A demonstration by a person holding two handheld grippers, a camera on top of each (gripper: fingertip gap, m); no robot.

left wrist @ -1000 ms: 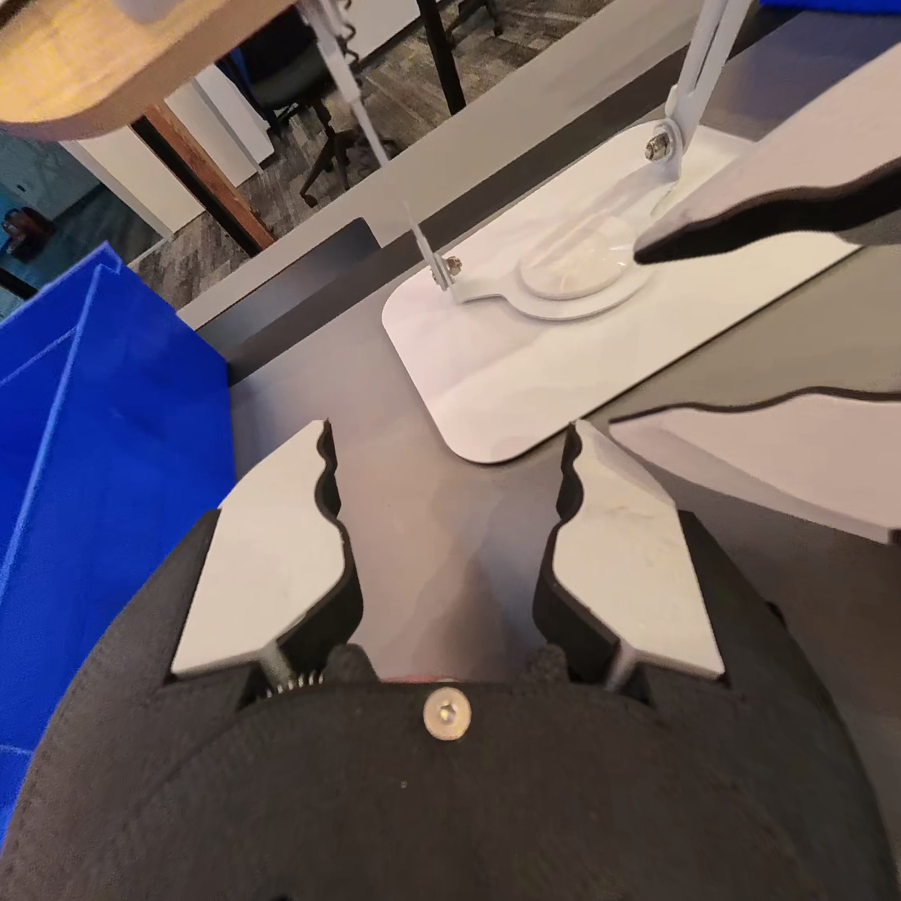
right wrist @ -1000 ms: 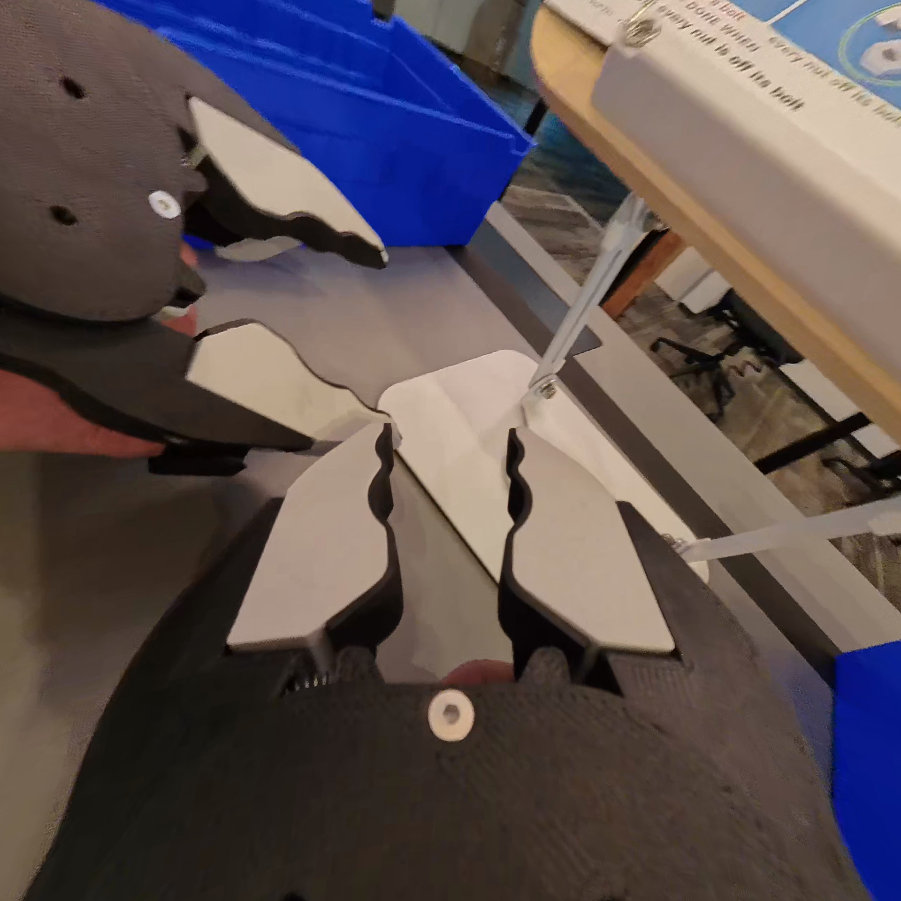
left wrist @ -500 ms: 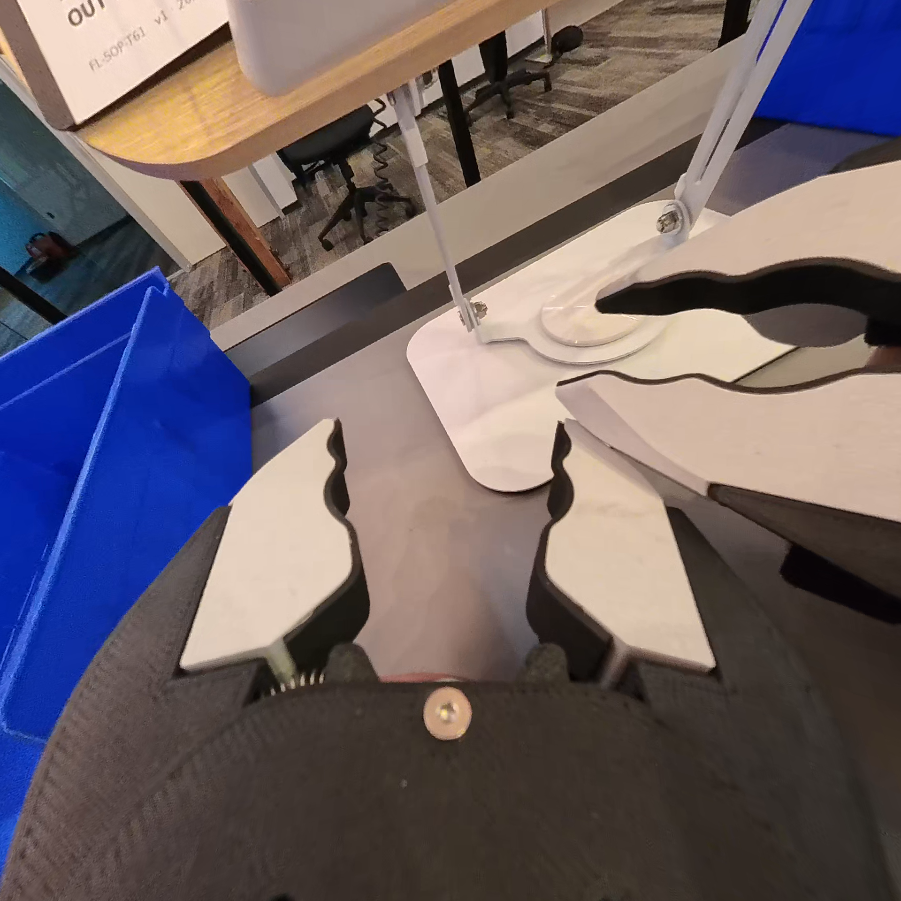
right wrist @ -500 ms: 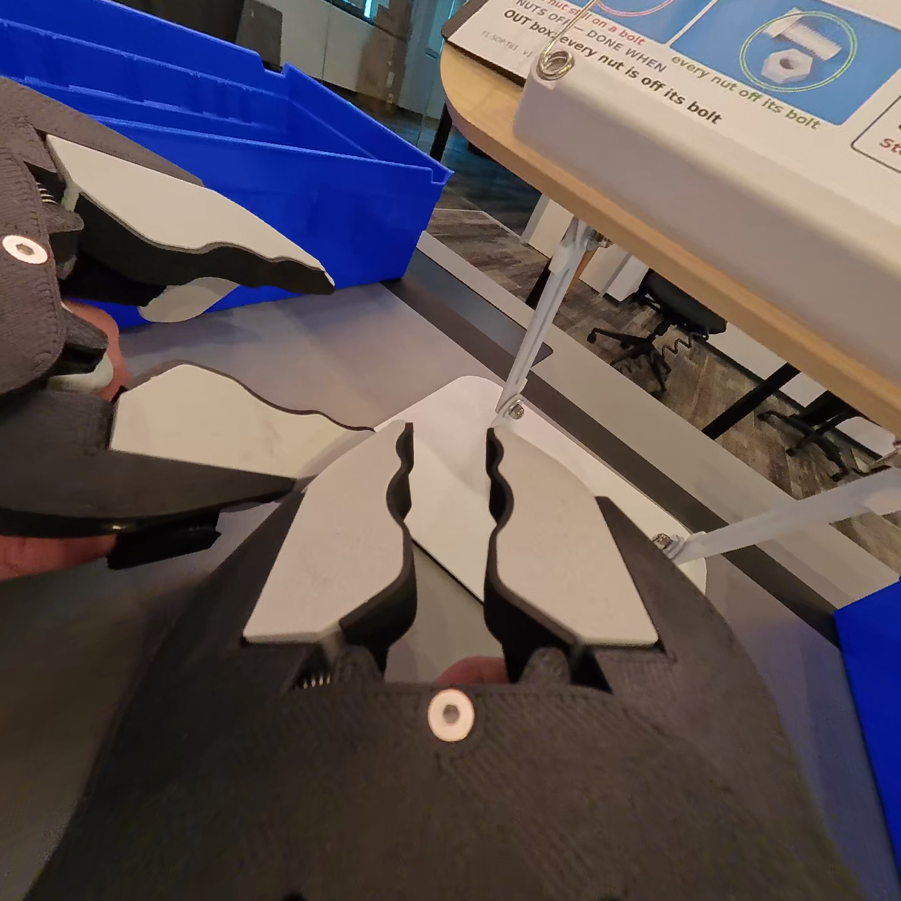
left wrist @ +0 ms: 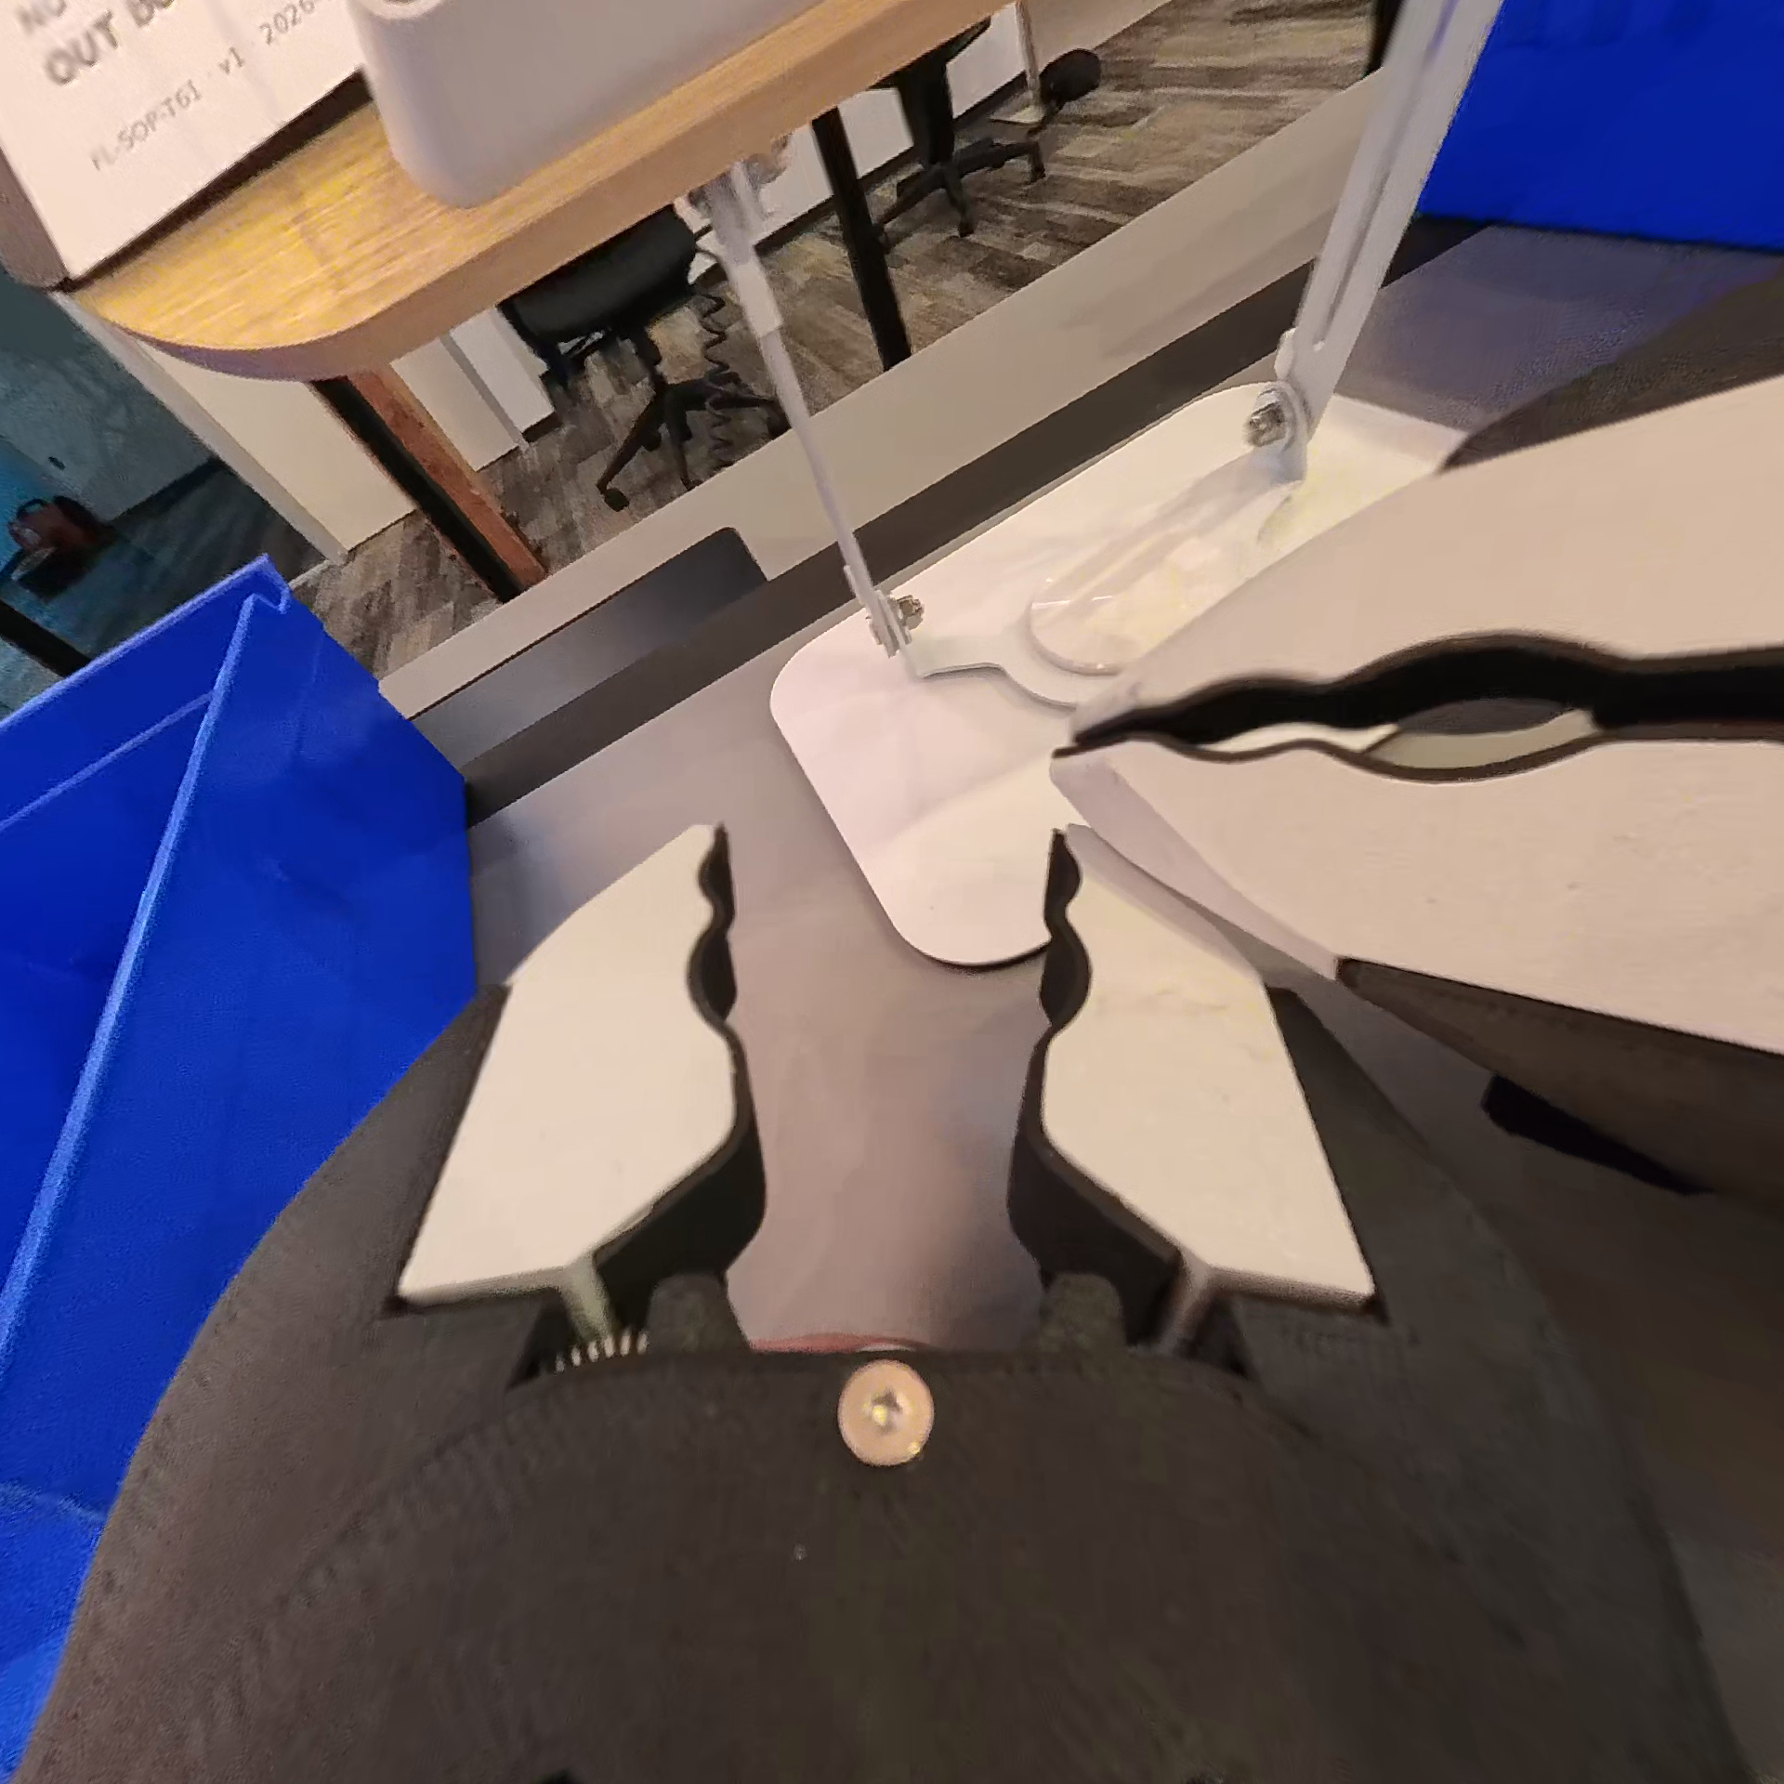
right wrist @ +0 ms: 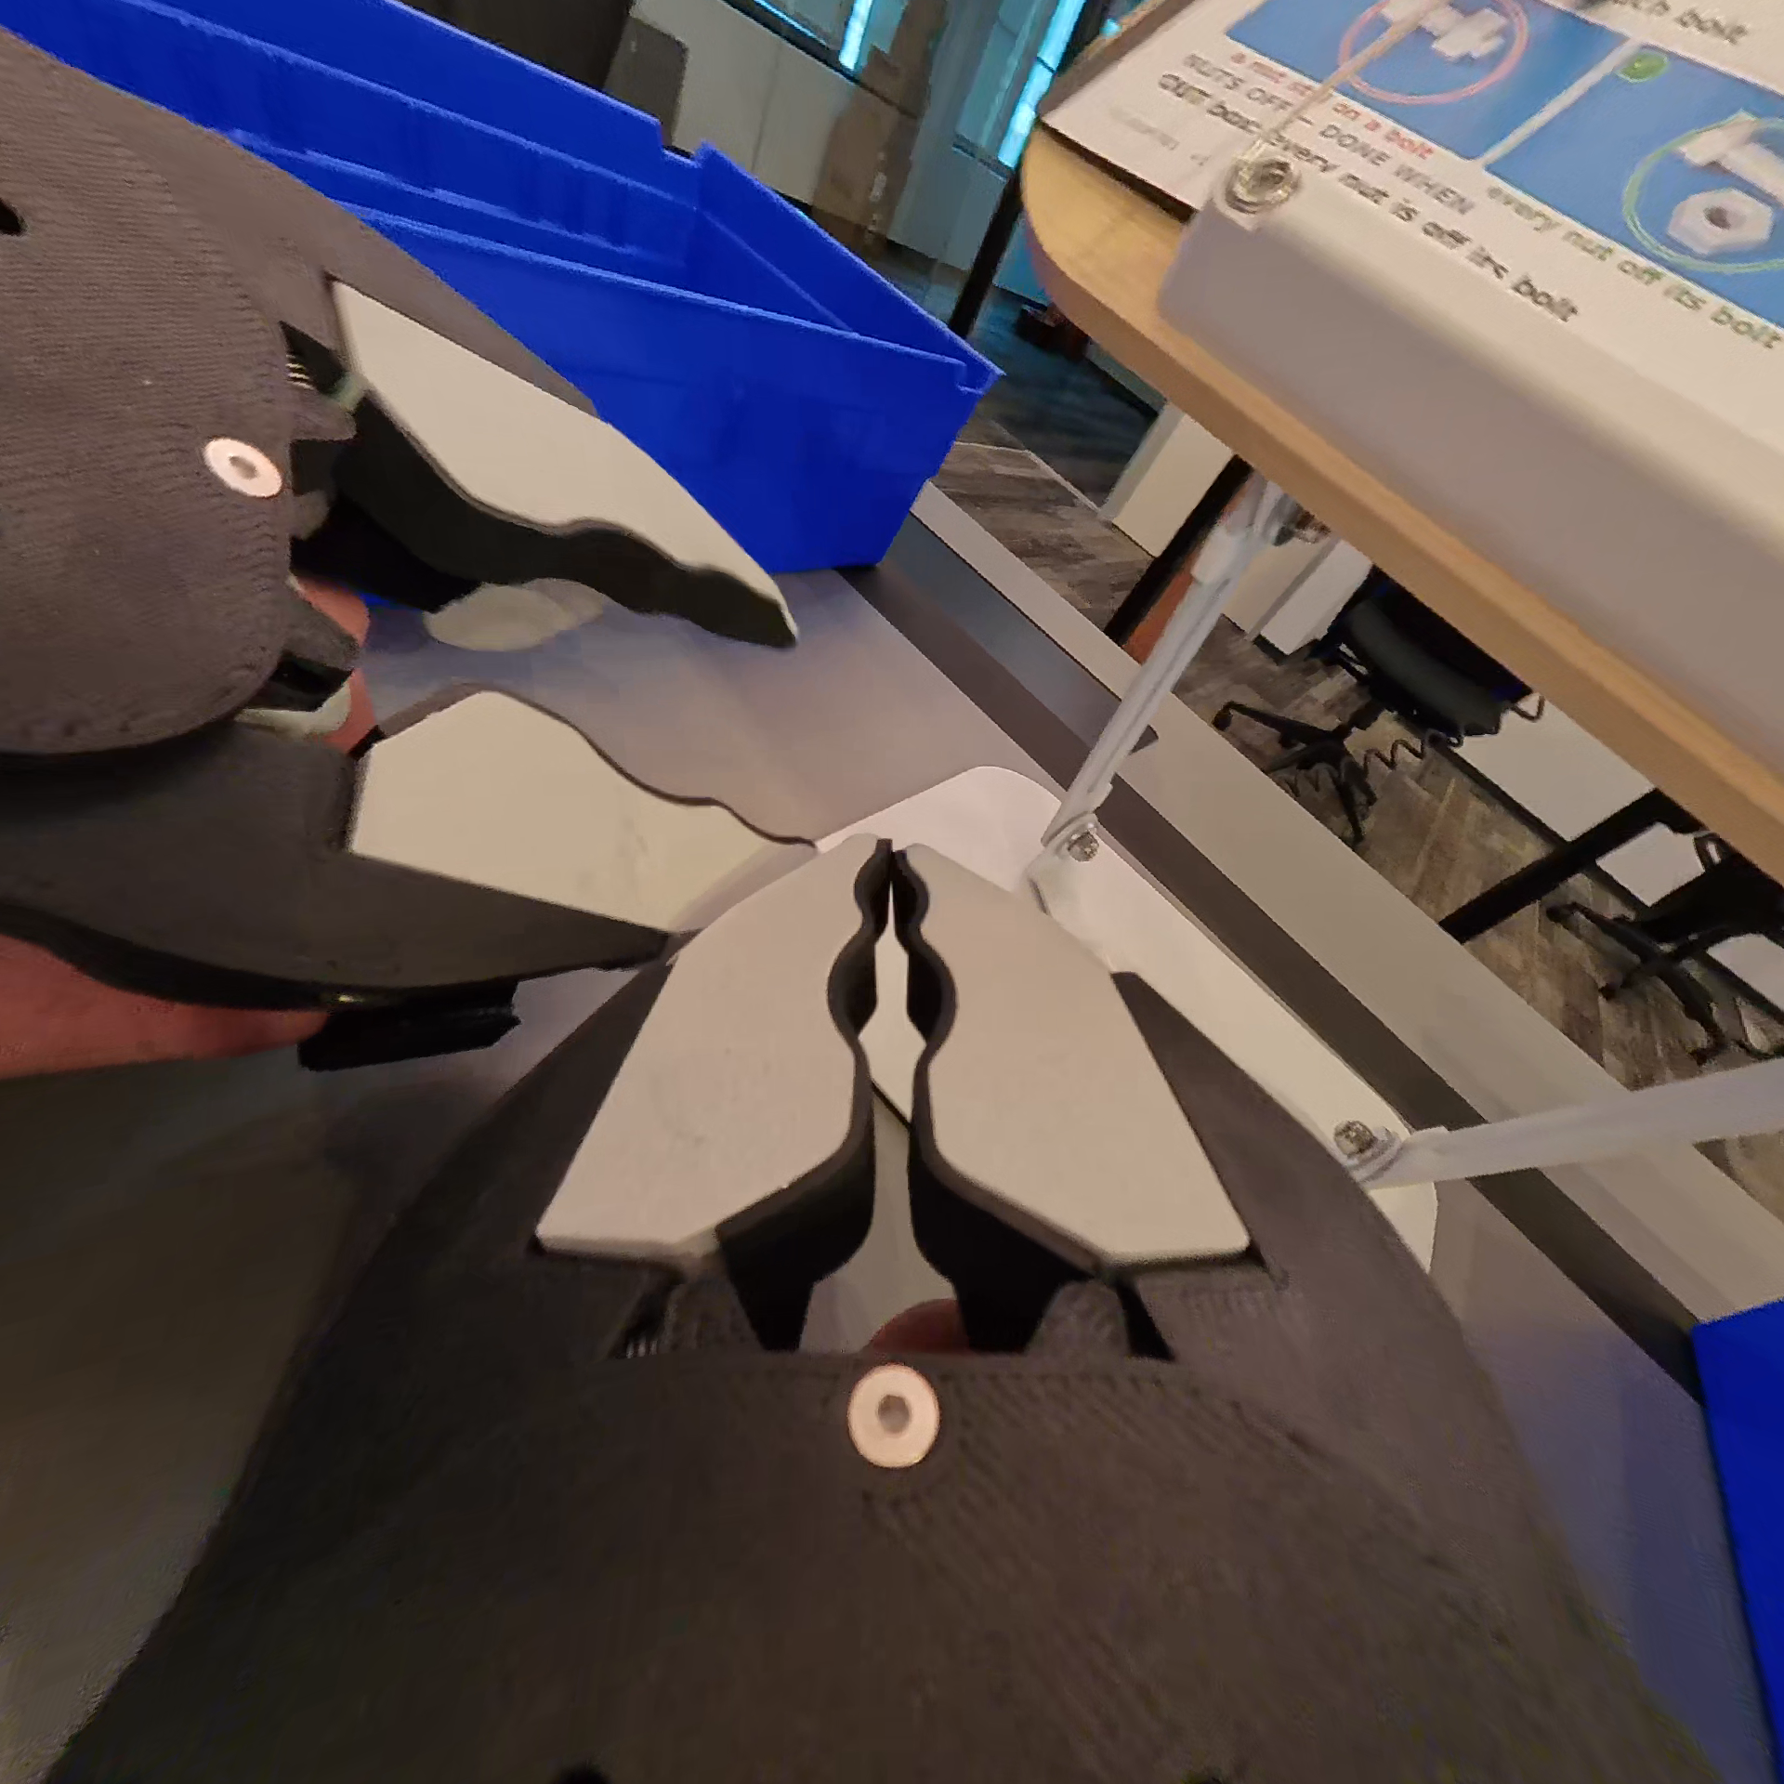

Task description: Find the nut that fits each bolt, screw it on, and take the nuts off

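No bolt or nut shows in either view. My left gripper point(left wrist: 888, 840) is open over the dark table top point(left wrist: 850, 1062), with nothing between its fingers. It also shows in the right wrist view point(right wrist: 796, 734), open and held by a hand. My right gripper point(right wrist: 890, 850) is shut, pad against pad, with nothing between the pads. It reaches in from the right in the left wrist view point(left wrist: 1076, 738), just above and beside my left gripper's right finger. Both point at a white base plate point(left wrist: 917, 772).
The white base plate point(right wrist: 975, 801) carries slanted white stand rods point(left wrist: 821, 434) bolted to it. A blue bin point(left wrist: 193, 869) stands to the left and another point(left wrist: 1593, 116) at the far right. A wooden shelf point(right wrist: 1448, 541) with a white box hangs above the table's far edge. The grippers are tip to tip, or close to it.
My right gripper's jaws closed from partly open to shut, on nothing. My left gripper's jaws narrowed a little but stay open. Both grippers drew closer together.
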